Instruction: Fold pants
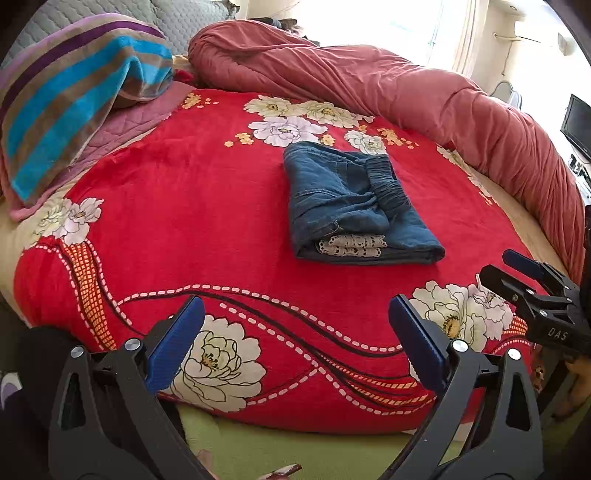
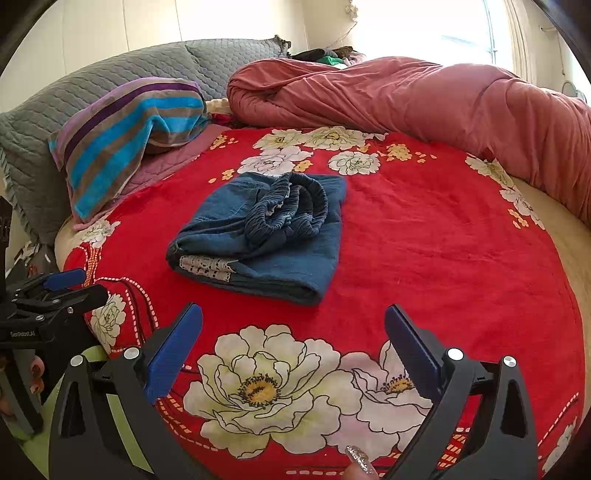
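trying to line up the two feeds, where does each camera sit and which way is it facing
Left wrist: sits on the left tool, facing across the red floral blanket at the folded pants; its own open fingers show, with the right tool at the right edge.
Right wrist: sits on the right tool, facing the same pants; own open fingers, left tool at left.
Shared: pants, blanket, striped towel, pink duvet.

The pants [image 1: 354, 206] lie folded; inner layers are concealed, only a strip of lace trim [image 1: 351, 245] showing at the fold. The right gripper [image 1: 532, 280] is cut off by the left wrist frame's edge. The monitor [image 1: 578, 125] is likewise cropped. Window area [image 2: 443, 33] overexposed, detail unreadable. Clothes [image 2: 325, 55] behind the comforter [image 2: 406, 96] largely hidden.
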{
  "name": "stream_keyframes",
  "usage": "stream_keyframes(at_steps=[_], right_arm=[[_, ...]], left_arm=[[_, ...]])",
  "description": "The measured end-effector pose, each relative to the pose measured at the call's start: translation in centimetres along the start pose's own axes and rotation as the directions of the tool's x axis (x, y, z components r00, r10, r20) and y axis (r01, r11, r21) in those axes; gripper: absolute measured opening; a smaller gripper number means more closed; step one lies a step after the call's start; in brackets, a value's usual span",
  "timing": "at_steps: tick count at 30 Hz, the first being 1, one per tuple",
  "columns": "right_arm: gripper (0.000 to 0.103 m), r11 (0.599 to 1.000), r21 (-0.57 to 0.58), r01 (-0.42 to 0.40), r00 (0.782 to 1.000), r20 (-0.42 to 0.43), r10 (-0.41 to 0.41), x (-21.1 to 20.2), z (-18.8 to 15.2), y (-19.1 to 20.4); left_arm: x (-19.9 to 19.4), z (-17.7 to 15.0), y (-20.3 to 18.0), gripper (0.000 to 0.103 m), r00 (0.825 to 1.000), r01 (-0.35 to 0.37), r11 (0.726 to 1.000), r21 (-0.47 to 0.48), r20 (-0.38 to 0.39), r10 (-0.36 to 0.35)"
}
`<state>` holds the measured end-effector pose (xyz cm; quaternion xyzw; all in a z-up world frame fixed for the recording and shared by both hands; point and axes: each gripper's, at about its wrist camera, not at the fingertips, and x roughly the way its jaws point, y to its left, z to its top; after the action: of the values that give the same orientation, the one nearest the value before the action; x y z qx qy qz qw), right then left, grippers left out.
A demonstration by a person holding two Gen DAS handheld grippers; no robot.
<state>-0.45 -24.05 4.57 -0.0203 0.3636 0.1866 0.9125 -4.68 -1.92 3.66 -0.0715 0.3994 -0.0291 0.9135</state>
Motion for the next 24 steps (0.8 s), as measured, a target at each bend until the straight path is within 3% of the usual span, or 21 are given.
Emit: stream_keyframes(at_steps=[24], right_arm=[[0.098,1.0,0.001,0.01,1.0,-0.013,-0.01,0.58,0.04,-0.2]], left_arm=[[0.29,-0.08,0.05,0.093,1.0,-0.001,1.0,-0.004,-0.009,0.001]])
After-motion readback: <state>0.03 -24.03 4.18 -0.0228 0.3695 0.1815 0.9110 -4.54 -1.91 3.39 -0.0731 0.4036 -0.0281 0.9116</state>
